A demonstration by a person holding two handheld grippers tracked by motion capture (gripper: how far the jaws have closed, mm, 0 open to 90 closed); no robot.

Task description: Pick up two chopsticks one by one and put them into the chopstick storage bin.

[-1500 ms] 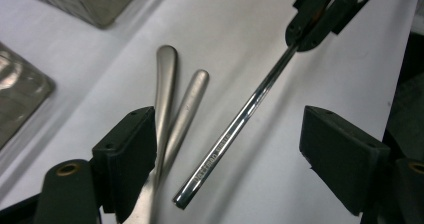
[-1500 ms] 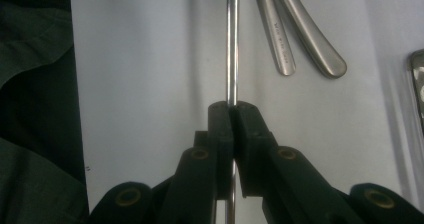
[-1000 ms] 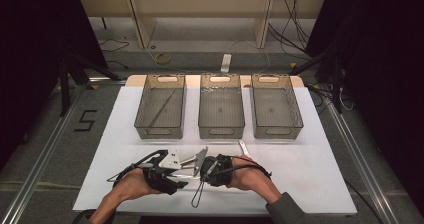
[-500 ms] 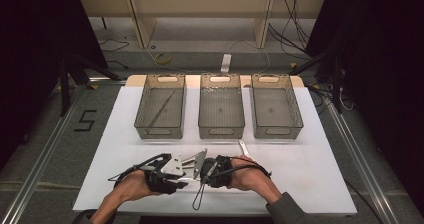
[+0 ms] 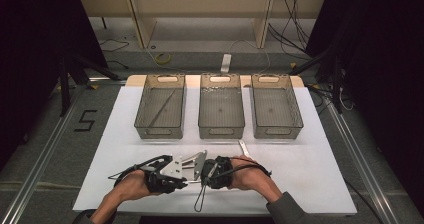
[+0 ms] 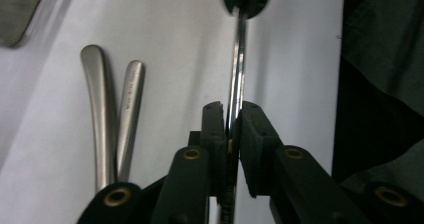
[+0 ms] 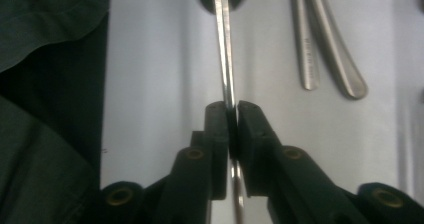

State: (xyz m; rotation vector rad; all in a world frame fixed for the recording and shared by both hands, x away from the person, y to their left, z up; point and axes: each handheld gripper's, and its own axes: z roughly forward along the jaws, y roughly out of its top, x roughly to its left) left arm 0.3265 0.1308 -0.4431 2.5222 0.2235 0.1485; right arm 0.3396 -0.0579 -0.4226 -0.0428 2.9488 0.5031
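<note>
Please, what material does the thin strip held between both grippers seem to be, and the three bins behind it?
The thin flat silver strip looks like polished metal, probably steel: it mirrors light along its edge. The left gripper and the right gripper both clamp it. The three grey see-through rectangular bins look like tinted plastic, perhaps smoked acrylic: the white table shows through their walls.

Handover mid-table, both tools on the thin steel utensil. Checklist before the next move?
1. Left tool shut on the thin flat steel utensil, jaws just closed: ok.
2. Right tool let go: cannot tell; its jaws have just been opening, utensil between them.
3. Utensil apart from the two rounded steel handles lying on the white table: ok.
4. Three clear plastic bins upright, path to them unblocked: ok.
</note>
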